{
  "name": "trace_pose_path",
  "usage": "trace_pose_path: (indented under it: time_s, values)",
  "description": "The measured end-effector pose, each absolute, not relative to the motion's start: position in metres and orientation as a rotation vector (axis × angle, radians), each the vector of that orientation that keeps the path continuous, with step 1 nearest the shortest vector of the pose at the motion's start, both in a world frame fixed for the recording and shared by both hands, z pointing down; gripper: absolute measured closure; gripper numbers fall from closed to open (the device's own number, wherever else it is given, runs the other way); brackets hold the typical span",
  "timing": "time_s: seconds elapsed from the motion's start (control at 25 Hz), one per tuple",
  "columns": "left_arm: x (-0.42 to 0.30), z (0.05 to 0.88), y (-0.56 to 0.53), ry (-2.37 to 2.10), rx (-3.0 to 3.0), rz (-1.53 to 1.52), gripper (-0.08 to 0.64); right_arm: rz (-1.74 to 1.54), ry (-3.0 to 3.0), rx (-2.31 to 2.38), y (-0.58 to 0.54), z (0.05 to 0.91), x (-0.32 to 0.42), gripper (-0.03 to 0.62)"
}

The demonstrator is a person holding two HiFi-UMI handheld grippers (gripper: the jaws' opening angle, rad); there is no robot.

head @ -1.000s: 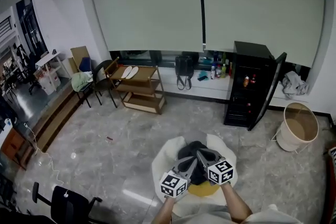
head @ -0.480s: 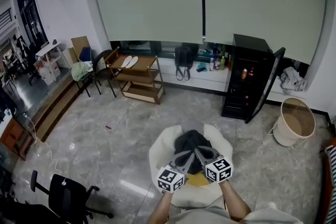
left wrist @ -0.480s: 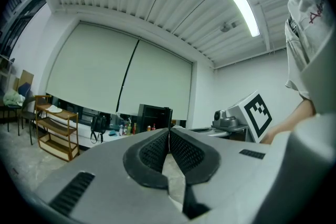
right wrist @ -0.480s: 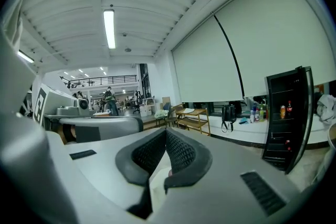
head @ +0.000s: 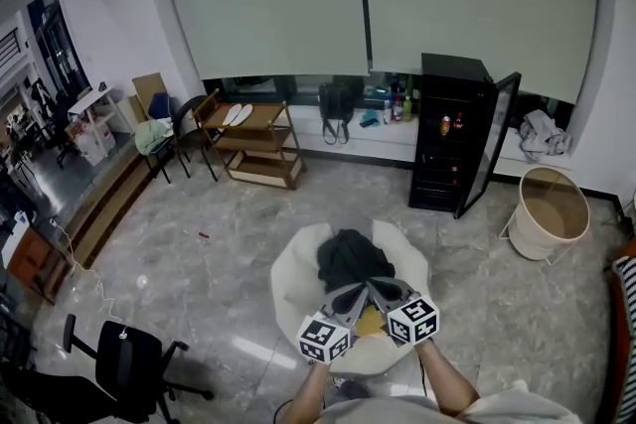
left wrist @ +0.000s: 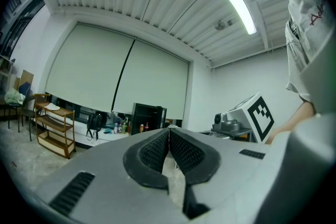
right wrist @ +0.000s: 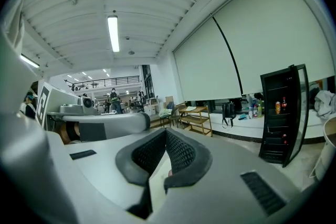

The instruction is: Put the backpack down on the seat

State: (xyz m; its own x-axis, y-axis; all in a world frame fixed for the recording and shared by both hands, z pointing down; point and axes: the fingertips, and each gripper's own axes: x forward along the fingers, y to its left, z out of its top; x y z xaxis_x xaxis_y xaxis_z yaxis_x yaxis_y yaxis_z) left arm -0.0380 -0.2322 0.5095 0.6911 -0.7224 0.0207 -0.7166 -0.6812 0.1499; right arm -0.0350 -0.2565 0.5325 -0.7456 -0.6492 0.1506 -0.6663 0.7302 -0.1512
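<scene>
Dark backpack [head: 350,258] lay on the white beanbag seat [head: 293,275], toward its far side. Left gripper [head: 345,297] and right gripper [head: 374,290] hung side by side over the seat's near part, tips angled toward each other just short of the backpack; contact unclear. Both sets of jaws were clenched with nothing between them. A yellow patch [head: 370,321] showed beneath them.

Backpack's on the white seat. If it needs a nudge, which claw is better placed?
Left, but only narrowly. The left claw and right claw are both shut and empty, tips side by side just short of the backpack on the seat. The left tip sits nearer its middle.
</scene>
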Motion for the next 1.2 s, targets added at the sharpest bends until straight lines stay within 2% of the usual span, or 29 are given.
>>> trace_pose_path:
  time_s: [0.44,1.2]
  values:
    - [0.017,0.515,-0.143,-1.197,2.744,-0.019,0.526,0.319,-2.862,1.139,-0.167,0.530,0.032,0.565]
    - [0.059,0.529,-0.027,-1.215,2.704,0.014,0.526,0.352,-2.879,1.088,-0.044,0.539,0.073,0.565]
